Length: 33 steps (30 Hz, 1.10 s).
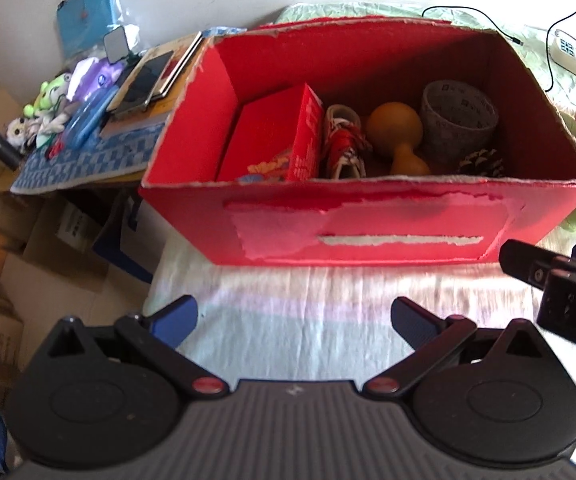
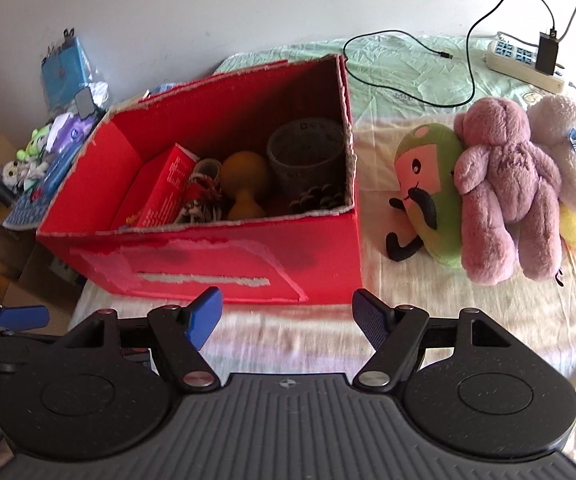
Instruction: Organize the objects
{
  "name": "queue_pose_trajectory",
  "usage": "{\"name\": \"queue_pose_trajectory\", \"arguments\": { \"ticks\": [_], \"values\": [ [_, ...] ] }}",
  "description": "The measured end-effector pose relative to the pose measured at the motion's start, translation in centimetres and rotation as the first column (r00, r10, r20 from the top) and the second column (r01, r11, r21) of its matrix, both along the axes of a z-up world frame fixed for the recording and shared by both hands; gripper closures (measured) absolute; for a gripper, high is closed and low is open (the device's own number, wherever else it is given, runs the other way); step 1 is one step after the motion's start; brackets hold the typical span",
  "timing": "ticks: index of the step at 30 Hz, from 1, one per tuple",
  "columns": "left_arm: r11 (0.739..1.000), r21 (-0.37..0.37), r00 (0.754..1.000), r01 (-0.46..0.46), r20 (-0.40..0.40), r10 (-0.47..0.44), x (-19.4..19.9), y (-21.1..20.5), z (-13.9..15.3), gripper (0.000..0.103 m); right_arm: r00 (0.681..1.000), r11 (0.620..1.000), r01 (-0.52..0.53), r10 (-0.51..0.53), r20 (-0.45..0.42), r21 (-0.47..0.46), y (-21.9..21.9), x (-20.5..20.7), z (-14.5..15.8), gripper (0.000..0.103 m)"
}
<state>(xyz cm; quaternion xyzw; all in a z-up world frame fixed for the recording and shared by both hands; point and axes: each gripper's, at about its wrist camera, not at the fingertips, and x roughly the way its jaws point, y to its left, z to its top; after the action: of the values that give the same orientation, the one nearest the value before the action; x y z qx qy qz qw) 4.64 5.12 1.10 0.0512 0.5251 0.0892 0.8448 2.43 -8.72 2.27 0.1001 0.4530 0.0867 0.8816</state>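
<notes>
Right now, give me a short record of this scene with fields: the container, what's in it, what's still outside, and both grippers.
container: open red cardboard box on the bed sheet
inside: small red carton, red-and-white toy shoe, orange gourd-shaped toy, grey patterned cup, pine cone
outside, right of box: green avocado plush, pink teddy bear, white plush
left gripper: open, holding nothing
right gripper: open, holding nothing

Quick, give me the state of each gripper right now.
Left gripper: open, holding nothing, facing the red box.
Right gripper: open, holding nothing, also short of the red box.
</notes>
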Motion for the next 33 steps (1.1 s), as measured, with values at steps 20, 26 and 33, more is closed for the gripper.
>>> {"name": "queue_pose_trajectory", "arguments": {
  "ticks": [20, 26, 33],
  "values": [
    [0.999, -0.003, 0.999, 0.054, 0.01, -0.053, 1.4, 1.4, 1.7, 0.001, 0.993, 0.995, 0.094, -0.095, 0.065, 0.027, 1.3, 0.5, 2.6, 0.028],
    [0.995, 0.001, 0.993, 0.096, 0.076, -0.096, 2.2, 2.8, 3.4, 0.001, 0.981, 0.985, 0.17, -0.172, 0.087, 0.034, 2.1, 0.9, 3.2, 0.028],
    [0.989, 0.009, 0.98, 0.147, 0.133, -0.147, 3.9, 3.9, 4.3, 0.001, 0.964, 0.969, 0.247, -0.249, 0.09, 0.026, 2.8, 1.0, 3.5, 0.028]
  ]
}}
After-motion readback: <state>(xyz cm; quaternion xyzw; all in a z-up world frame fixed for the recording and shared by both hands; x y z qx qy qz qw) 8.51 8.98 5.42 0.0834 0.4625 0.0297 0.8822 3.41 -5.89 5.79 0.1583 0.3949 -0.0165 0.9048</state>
